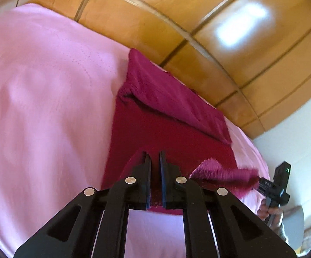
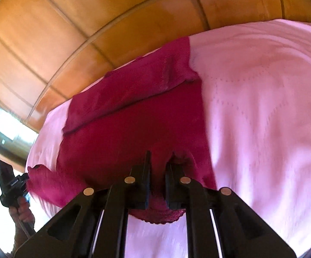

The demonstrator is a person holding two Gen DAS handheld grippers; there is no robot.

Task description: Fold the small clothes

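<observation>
A dark magenta knit garment [image 1: 166, 126] lies on a pink bedspread [image 1: 43, 99], its far part folded over into a band. My left gripper [image 1: 155, 157] is shut on the garment's near edge and lifts it. In the right wrist view the same garment [image 2: 133, 126] spreads ahead. My right gripper [image 2: 158, 157] is shut on the other near corner, with cloth bunched between the fingers. Each gripper shows in the other's view, the right one [image 1: 260, 182] and the left one [image 2: 26, 177], each with a corner of cloth pinched and raised.
A terracotta tile floor [image 1: 198, 32] lies beyond the bed's far edge. A white wall [image 1: 301, 129] stands at the right in the left wrist view. A bright window or doorway [image 2: 0, 120] shows at the left in the right wrist view.
</observation>
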